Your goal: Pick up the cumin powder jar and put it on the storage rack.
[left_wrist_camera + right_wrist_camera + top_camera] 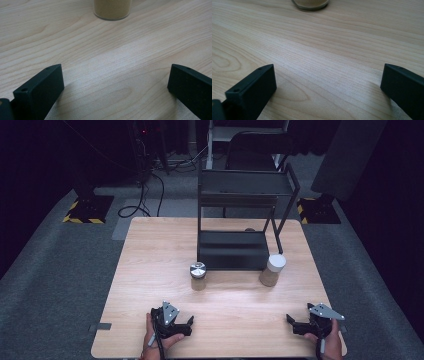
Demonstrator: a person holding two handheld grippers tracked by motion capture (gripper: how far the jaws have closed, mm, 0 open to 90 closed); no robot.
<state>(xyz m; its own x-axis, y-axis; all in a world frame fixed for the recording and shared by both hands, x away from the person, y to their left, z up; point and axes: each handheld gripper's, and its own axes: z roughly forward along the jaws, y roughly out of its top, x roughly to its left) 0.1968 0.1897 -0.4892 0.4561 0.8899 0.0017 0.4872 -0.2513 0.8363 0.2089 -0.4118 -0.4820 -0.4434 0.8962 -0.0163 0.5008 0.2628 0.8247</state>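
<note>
Two small jars of tan powder stand mid-table: one with a silver lid, one with a white lid. Behind them is a black metal shelf rack. My left gripper rests low at the table's front left, held in a hand, open with nothing between its jaws. My right gripper sits at the front right, also open and empty. In the left gripper view, the left gripper faces the tan bottom of a jar some way ahead. The right gripper has a jar base at the top edge of its view.
The light wooden table stands on grey carpet. Bare wood lies between the grippers and the jars. A black chair and cables are on the floor beyond the table's far edge.
</note>
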